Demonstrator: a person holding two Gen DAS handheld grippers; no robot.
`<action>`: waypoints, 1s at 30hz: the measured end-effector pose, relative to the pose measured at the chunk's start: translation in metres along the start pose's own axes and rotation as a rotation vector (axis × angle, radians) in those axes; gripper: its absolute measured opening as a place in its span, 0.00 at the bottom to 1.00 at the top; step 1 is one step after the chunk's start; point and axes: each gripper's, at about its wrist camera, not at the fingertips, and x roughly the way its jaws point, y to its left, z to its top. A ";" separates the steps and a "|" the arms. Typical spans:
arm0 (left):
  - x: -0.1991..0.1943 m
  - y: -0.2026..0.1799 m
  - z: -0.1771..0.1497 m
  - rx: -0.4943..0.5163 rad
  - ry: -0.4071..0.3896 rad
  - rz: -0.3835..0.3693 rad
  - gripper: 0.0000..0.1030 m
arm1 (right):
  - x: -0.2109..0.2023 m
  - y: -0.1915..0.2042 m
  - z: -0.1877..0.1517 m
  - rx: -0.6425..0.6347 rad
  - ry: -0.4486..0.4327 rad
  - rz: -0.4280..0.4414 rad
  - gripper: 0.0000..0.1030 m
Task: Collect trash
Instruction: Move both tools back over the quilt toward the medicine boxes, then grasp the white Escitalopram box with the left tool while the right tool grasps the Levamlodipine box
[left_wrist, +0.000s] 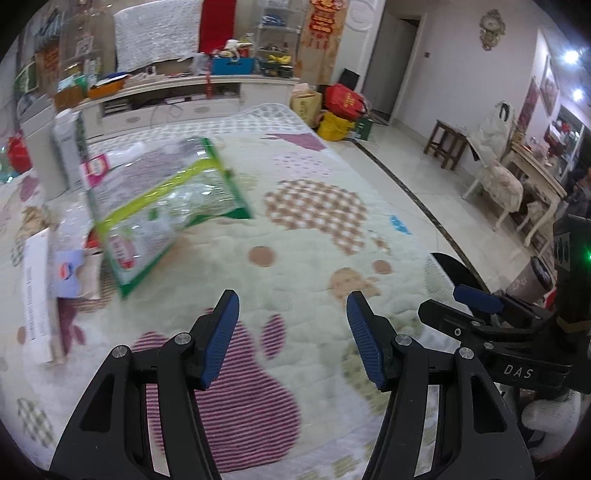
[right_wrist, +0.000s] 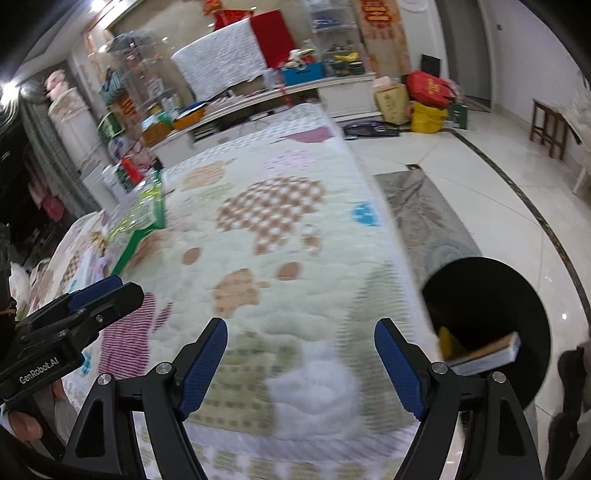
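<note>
My left gripper (left_wrist: 291, 325) is open and empty above the patterned blanket (left_wrist: 314, 236). Ahead and to its left lies a clear plastic bag with green edging (left_wrist: 166, 210), with a long white box (left_wrist: 38, 295), a small blue-and-white wrapper (left_wrist: 68, 273) and a white carton (left_wrist: 66, 151) around it. My right gripper (right_wrist: 301, 362) is open and empty over a crumpled white tissue (right_wrist: 314, 391) near the blanket's front edge. A black trash bin (right_wrist: 487, 325) stands on the floor to the right and holds a book-like item (right_wrist: 487, 354). The right gripper also shows in the left wrist view (left_wrist: 476, 299).
The blanket-covered surface drops off to a white tiled floor (left_wrist: 443, 166) on the right. A grey mat (right_wrist: 424, 218) lies beside it. A long cluttered cabinet (left_wrist: 184, 92) runs along the back. Bags and boxes (left_wrist: 340, 107) are piled at the far right corner. A wooden stool (left_wrist: 447, 142) stands by the wall.
</note>
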 end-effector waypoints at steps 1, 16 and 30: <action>-0.004 0.008 -0.001 -0.011 -0.004 0.009 0.58 | 0.002 0.006 0.001 -0.007 0.004 0.007 0.78; -0.040 0.134 -0.016 -0.203 -0.002 0.094 0.62 | 0.039 0.080 0.001 -0.123 0.069 0.099 0.78; -0.020 0.207 -0.019 -0.319 0.003 0.217 0.65 | 0.066 0.119 0.013 -0.156 0.107 0.159 0.80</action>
